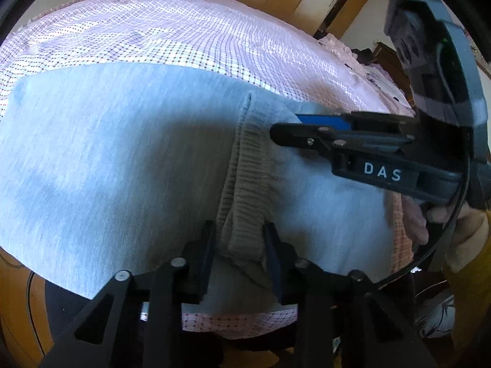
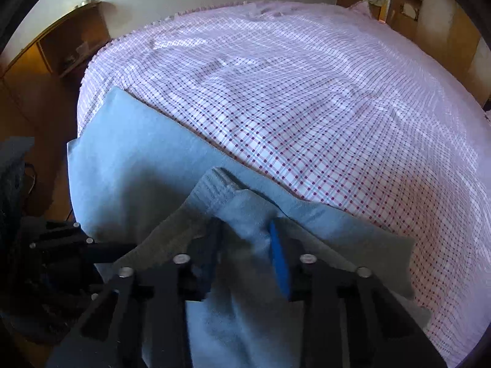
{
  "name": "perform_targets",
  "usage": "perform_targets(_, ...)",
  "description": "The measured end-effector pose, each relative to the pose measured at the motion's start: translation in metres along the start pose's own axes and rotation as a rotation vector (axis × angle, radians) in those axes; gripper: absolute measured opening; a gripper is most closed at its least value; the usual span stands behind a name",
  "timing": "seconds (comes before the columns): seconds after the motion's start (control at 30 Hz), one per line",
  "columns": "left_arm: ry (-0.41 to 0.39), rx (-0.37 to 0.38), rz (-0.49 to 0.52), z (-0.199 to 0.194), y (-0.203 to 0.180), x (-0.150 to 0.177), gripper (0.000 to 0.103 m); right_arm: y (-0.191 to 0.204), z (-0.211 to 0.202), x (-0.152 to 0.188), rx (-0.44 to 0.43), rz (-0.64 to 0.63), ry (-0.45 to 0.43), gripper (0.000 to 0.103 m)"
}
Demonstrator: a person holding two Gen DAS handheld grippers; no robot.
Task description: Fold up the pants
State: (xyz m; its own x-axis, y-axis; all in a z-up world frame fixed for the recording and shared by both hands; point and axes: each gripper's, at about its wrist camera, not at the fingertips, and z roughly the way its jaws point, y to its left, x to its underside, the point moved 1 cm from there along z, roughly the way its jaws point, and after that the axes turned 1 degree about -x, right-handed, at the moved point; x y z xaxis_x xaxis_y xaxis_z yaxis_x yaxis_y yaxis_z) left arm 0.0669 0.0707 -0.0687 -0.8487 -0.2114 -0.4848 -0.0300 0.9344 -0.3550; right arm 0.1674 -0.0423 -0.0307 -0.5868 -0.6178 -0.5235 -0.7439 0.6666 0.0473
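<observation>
Lying flat across a bed covered in a pink-and-white checked sheet, the light grey pants spread from the near edge of the mattress out toward the left, their far side running as a straight line across the checks. The ribbed waistband is bunched into a raised ridge close to both claws.

The left gripper sits low in its own view, pointed steeply down, its two black fingers standing on either side of the lower end of that ribbed ridge. The jaws are narrowed and the fabric fills the gap between them, so they appear closed on the waistband (the very tips are partly lost in shadow).

The right gripper is likewise angled down at the cloth. Its blue-padded finger and its dark partner pinch a fold of the pants that rises between them, with the ribbed band folded back just beyond the tips. Seen from the left wrist camera, this same claw reaches in from the right, its black fingers nearly together and a blue pad showing where it meets the cloth at the upper end of the waistband.

A hand grips that tool's handle at the right edge. Wooden furniture stands behind the bed.
</observation>
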Motion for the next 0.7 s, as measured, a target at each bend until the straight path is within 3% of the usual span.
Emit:
perform_targets(0.07,-0.009,0.007,0.0,-0.003,-0.002,-0.001,0.021,-0.001,-0.006,0.001,-0.001,0.01,-0.02,0.01)
perform_targets(0.2,-0.041,0.016,0.029,-0.017,-0.01,-0.002,0.019,-0.001,-0.025,0.006,-0.002,0.032,-0.08,0.005)
perform_targets(0.7,-0.164,0.005,0.04,-0.074,-0.004,-0.007,0.018,0.025,-0.079,-0.008,-0.031,0.047,-0.263,0.005)
